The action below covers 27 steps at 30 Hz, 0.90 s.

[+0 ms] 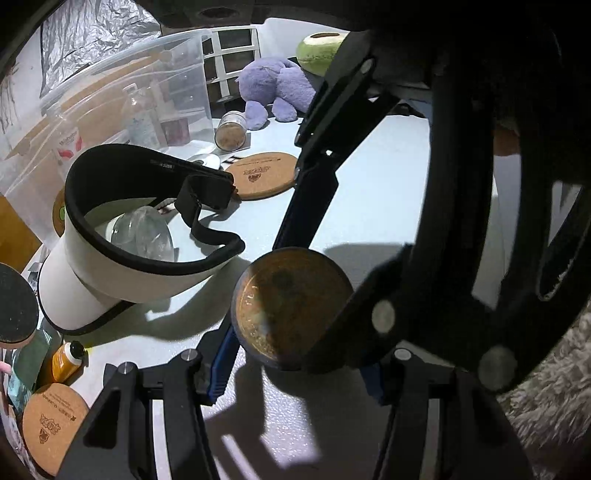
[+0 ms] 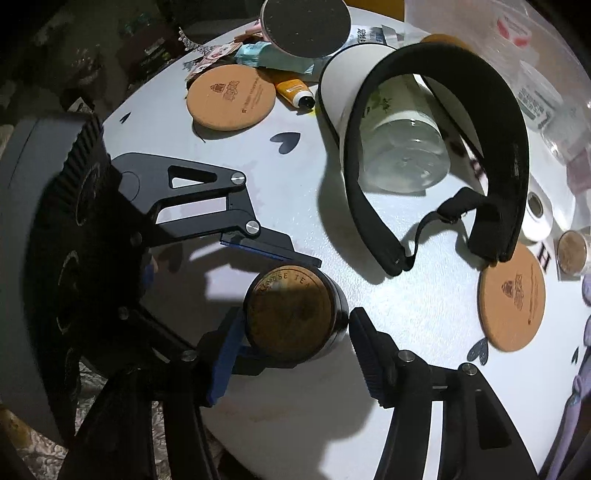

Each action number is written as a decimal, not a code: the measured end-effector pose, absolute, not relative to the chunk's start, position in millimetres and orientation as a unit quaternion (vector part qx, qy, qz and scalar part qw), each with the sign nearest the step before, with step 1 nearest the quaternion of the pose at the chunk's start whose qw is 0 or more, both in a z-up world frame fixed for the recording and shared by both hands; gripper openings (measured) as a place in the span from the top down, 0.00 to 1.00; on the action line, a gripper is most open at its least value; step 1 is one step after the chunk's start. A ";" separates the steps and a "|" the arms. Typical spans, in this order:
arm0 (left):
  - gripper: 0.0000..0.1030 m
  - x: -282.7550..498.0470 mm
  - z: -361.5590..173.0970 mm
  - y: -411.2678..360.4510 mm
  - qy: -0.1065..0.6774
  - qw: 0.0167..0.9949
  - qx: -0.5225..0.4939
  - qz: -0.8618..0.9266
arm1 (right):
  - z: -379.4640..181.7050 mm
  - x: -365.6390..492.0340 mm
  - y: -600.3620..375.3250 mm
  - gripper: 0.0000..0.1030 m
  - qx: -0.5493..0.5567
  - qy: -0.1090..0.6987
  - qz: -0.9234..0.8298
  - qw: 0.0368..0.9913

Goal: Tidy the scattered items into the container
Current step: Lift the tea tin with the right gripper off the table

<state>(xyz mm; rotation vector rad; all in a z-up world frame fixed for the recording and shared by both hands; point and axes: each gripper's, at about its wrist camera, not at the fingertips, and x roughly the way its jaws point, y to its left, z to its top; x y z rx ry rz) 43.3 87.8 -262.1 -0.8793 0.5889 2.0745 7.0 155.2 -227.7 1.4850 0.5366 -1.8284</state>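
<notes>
A round black tea tin with a copper lid (image 1: 291, 310) stands on the white table. It also shows in the right wrist view (image 2: 295, 317). My left gripper (image 1: 295, 363) has its blue-padded fingers (image 1: 221, 365) on either side of the tin, open around it. My right gripper (image 2: 291, 358) is also open around the same tin from the opposite side, its pads (image 2: 225, 365) close beside it. The clear plastic container (image 1: 110, 92) stands at the far left of the table and holds bottles.
A white visor with a black band (image 1: 122, 236) lies over a clear jar (image 2: 406, 155). Cork coasters (image 1: 264, 175) (image 2: 231, 96) (image 2: 511, 299), an orange tube (image 2: 293, 90), a small spice jar (image 1: 231, 131), a purple plush toy (image 1: 277, 88) and a round mirror (image 2: 304, 27) are scattered around.
</notes>
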 end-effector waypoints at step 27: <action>0.45 57.3 -265.5 93.7 0.253 0.395 -0.327 0.820 | -209.1 3.9 160.2 0.38 0.576 0.160 -0.725 0.341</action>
